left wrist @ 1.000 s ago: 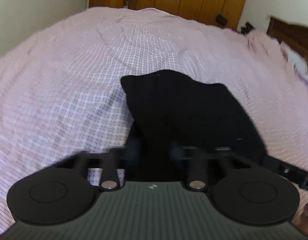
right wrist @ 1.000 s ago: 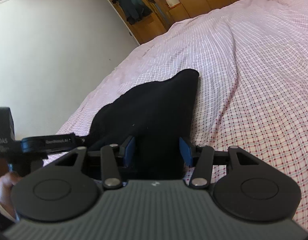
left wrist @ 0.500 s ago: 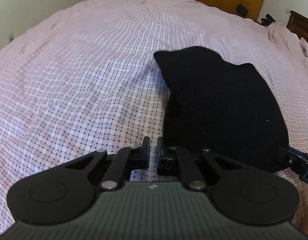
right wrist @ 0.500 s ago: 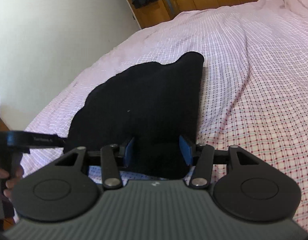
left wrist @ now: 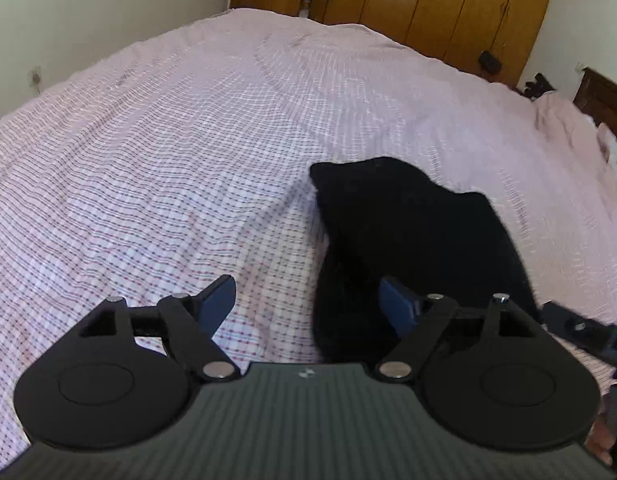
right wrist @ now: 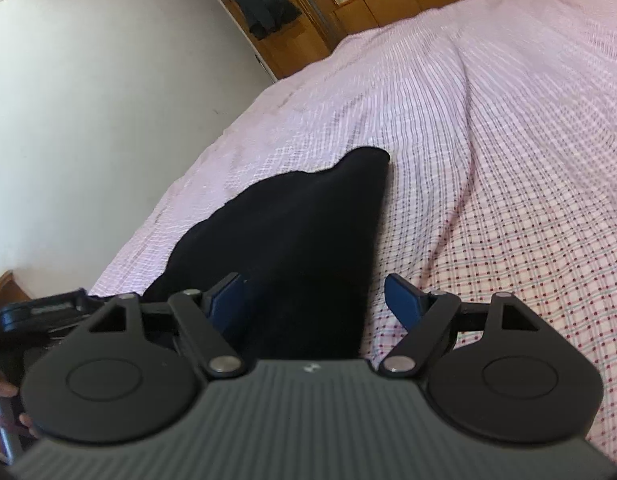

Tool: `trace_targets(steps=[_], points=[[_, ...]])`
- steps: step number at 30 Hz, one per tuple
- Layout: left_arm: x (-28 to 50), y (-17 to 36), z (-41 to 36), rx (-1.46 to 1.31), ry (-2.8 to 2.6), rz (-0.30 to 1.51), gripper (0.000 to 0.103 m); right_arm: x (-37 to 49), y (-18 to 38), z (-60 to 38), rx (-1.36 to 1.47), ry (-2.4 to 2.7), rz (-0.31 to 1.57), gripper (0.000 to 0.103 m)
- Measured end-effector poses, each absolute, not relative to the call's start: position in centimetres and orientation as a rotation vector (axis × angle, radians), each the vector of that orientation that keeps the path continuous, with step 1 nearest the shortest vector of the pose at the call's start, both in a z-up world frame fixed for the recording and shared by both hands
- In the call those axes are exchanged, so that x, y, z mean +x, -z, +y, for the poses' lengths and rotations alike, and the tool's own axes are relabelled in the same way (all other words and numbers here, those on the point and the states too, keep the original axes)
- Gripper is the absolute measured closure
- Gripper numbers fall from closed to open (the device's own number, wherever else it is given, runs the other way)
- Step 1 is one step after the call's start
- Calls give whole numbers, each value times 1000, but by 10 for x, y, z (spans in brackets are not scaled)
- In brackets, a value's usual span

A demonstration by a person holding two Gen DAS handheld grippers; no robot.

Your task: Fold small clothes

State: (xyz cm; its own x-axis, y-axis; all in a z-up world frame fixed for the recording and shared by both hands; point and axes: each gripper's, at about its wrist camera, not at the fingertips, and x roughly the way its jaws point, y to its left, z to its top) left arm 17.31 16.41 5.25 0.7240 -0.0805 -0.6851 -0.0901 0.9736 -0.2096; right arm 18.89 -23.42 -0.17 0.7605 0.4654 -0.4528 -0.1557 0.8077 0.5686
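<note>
Pink checked bedspread (left wrist: 156, 184) lies under both grippers: left gripper (left wrist: 308, 300) and right gripper (right wrist: 314, 300) are opening, pads clear of the black garment (right wrist: 292, 240) lying between the fingers — seemingly folded — so lift straight off, dragging nothing.

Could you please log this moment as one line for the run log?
stage: releasing | black garment: flat on pink checked bedspread | left gripper: jaws opening, pads clear | right gripper: jaws opening, astride garment edge

No legible text, number or brand appears in either wrist view. A small pale emblem on the right gripper's grey ribbed housing (right wrist: 309, 368) and light lettering on the left gripper's black arm (right wrist: 48, 310) are too blurred to read.
</note>
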Motion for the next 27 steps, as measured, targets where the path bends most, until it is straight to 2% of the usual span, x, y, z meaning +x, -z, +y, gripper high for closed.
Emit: trace_targets(steps=[5,12,18,19,20,23,27], points=[[183,-52,157,-270,41,761,14,203,12,-232,545,-365,658,23],[218,-15,147,-319,104,874,13,226,28,-221,574,-421,719,23],[236,5,144,-374,162,900,12,247,37,-203,570,-482,744,24],[237,6,142,-376,177,898,19,249,37,-201,575,-489,742,33],[238,9,141,-384,202,896,34,251,37,-200,581,-488,743,45],[235,5,135,-398,255,881,58,246,28,-202,607,-498,724,62],[219,-12,124,-362,301,832,63,227,1,-208,644,-544,673,65]])
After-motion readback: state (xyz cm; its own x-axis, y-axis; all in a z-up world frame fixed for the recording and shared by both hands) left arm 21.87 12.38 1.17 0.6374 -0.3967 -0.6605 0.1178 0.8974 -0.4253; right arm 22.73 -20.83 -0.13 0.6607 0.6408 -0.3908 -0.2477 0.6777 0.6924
